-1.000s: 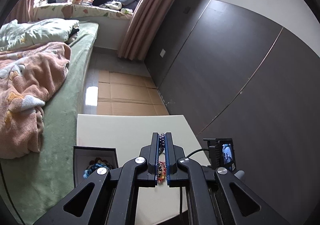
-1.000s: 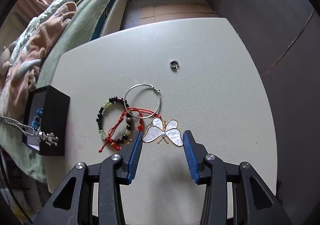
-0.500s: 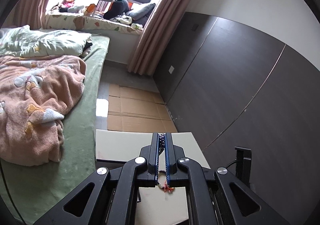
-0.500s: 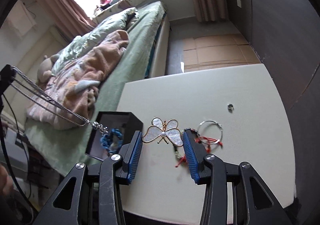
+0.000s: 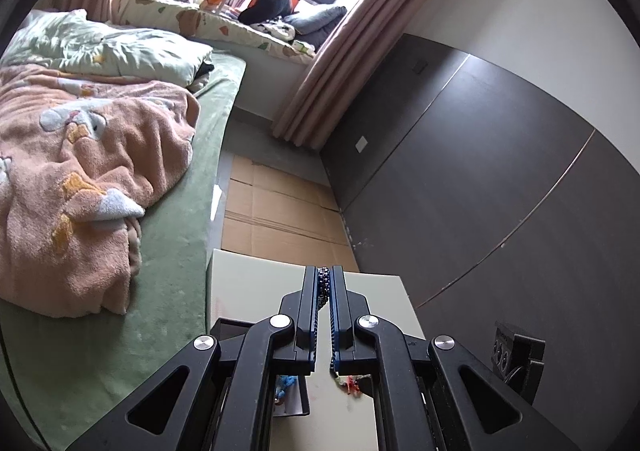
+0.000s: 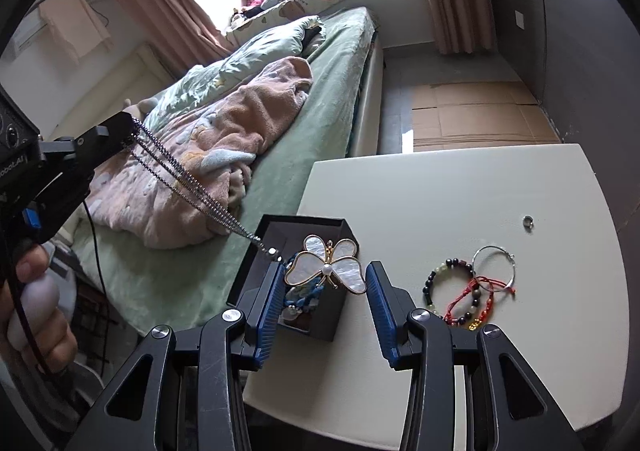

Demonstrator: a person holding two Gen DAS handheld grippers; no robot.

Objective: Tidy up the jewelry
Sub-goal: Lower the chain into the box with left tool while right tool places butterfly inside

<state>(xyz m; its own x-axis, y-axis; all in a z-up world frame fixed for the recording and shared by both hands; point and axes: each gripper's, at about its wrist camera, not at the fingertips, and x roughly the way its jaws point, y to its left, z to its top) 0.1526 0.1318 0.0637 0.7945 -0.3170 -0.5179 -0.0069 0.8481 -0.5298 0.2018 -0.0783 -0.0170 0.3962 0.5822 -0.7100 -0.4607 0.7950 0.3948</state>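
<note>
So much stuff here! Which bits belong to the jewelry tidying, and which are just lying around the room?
Part of the job:
- butterfly brooch, clamped in the right gripper
- chain necklace, pinched in the left gripper
- black jewelry box
- beaded bracelet, red cord bracelet, hoop, small ring on the table

Just lying about:
- pink blanket
- bed
- curtains
- cardboard

Jewelry box sits at table's left edge, beside the bed. Butterfly brooch hangs above the box, chain necklace slanting down to it from the left. Bracelets and hoop lie right of box, small ring behind them.
</note>
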